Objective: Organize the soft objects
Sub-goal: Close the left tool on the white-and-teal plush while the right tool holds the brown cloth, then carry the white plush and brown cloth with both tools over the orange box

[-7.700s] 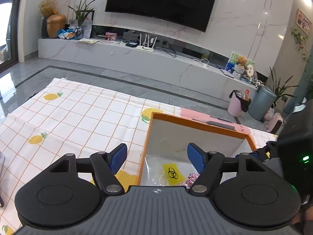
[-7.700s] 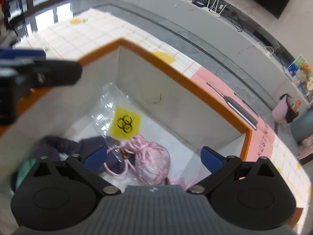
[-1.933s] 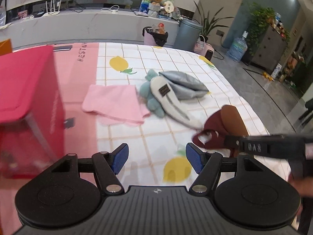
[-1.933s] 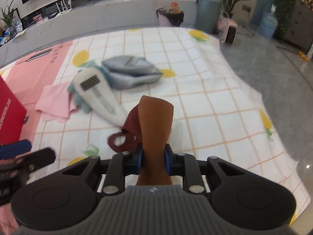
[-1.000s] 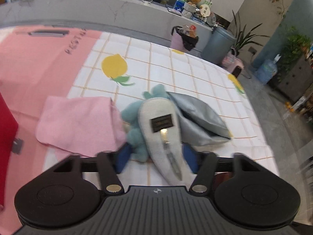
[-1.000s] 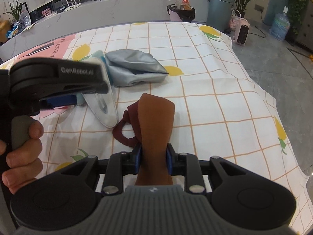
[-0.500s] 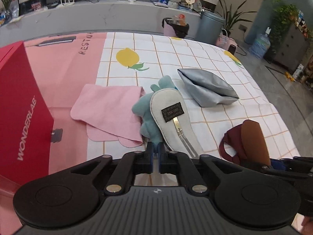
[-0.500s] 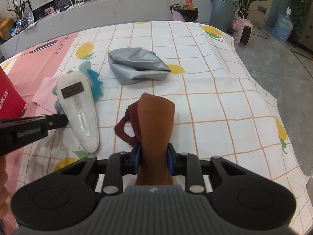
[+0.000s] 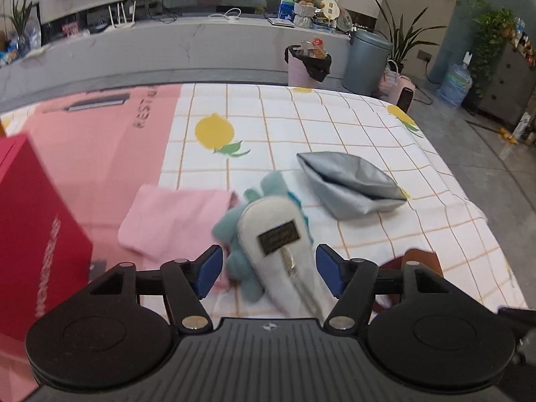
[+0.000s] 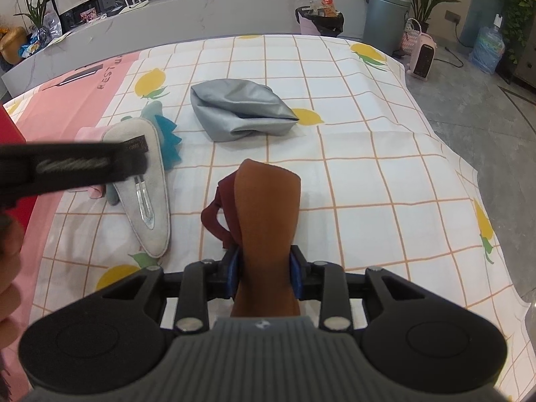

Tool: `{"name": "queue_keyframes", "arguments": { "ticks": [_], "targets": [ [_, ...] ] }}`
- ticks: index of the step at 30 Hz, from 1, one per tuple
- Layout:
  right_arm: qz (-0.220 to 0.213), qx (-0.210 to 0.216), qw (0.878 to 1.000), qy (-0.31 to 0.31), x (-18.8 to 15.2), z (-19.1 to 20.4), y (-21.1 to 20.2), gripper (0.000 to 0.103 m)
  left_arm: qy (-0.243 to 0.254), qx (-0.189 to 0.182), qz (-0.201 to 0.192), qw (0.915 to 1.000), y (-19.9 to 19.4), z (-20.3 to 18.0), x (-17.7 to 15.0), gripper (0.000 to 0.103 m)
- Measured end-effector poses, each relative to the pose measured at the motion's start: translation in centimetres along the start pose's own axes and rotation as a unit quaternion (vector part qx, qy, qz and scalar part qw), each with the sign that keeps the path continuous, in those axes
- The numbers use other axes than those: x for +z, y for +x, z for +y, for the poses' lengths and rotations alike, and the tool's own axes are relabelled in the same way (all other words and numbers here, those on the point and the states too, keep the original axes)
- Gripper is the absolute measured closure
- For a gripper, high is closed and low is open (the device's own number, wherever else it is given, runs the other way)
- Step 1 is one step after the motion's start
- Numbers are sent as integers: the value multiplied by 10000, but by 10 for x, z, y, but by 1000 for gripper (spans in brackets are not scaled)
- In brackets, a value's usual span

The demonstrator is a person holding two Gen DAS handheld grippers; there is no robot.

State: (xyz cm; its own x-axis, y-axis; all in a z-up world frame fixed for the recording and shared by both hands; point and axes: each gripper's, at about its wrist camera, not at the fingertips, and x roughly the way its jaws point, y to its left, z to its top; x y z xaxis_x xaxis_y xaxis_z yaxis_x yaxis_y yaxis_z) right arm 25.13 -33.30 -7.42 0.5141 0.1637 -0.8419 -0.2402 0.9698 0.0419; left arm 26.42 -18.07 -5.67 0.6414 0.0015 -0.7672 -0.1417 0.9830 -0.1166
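Lemon-print cloth (image 10: 368, 154) is covering my worktop: one grey pouch (image 10: 241, 114), one carrot plush (image 9: 284, 251) sitting between my left claw's (image 9: 268, 268) just-widened jaws, one brown cloth (image 10: 264, 221) my right claw (image 10: 264, 274) is pinching.

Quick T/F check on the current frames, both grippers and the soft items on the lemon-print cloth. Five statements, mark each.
1. The right gripper is shut on the brown fabric piece. True.
2. The left gripper is shut on the carrot-shaped plush pouch. False: its jaws have just been opening and stand apart either side of it.
3. The grey pouch lies on the pink cloth. False: it lies apart, on the tablecloth.
4. The carrot-shaped plush pouch overlaps the pink cloth. True.
5. The red box sits right of the grey pouch. False: far left.
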Motion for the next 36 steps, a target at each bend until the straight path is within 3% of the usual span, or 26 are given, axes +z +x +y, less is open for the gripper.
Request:
{"name": "queue_keyframes", "arguments": {
  "ticks": [5, 6, 9, 12, 20, 25, 29, 32, 34, 36],
  "targets": [
    [-5, -24, 10000, -65, 0, 2, 0, 71, -71, 433, 175, 9989, 22, -9, 5, 28],
    [-7, -28, 10000, -82, 0, 2, 0, 71, -76, 471, 158, 9987, 25, -9, 4, 32],
    [-15, -20, 9999, -102, 0, 2, 1, 71, -195, 300, 111, 9993, 24, -1, -3, 45],
    [-16, -13, 9999, -123, -1, 2, 0, 70, 16, 223, -14, 9997, 14, 4, -13, 52],
    [42, -29, 9998, -206, -2, 5, 0, 69, 283, -407, 395, 9980, -25, 40, -38, 52],
    [63, -33, 9998, -205, -1, 6, -1, 69, 872, -95, 357, 9955, -22, 18, -39, 40],
    [56, -33, 9997, -224, -2, 7, -1, 69, 1638, 293, 131, 9860, -17, -10, -43, 33],
    [48, -42, 9996, -270, -3, 7, -1, 69, 1740, 509, 85, 9834, -7, -18, -46, 29],
    [36, -37, 9996, -290, -3, 8, -1, 69, 1693, 534, 32, 9841, -6, -20, -46, 30],
    [30, -22, 9996, -290, -4, 7, -1, 69, 1562, 459, 46, 9866, -6, -18, -45, 41]
  ]
}}
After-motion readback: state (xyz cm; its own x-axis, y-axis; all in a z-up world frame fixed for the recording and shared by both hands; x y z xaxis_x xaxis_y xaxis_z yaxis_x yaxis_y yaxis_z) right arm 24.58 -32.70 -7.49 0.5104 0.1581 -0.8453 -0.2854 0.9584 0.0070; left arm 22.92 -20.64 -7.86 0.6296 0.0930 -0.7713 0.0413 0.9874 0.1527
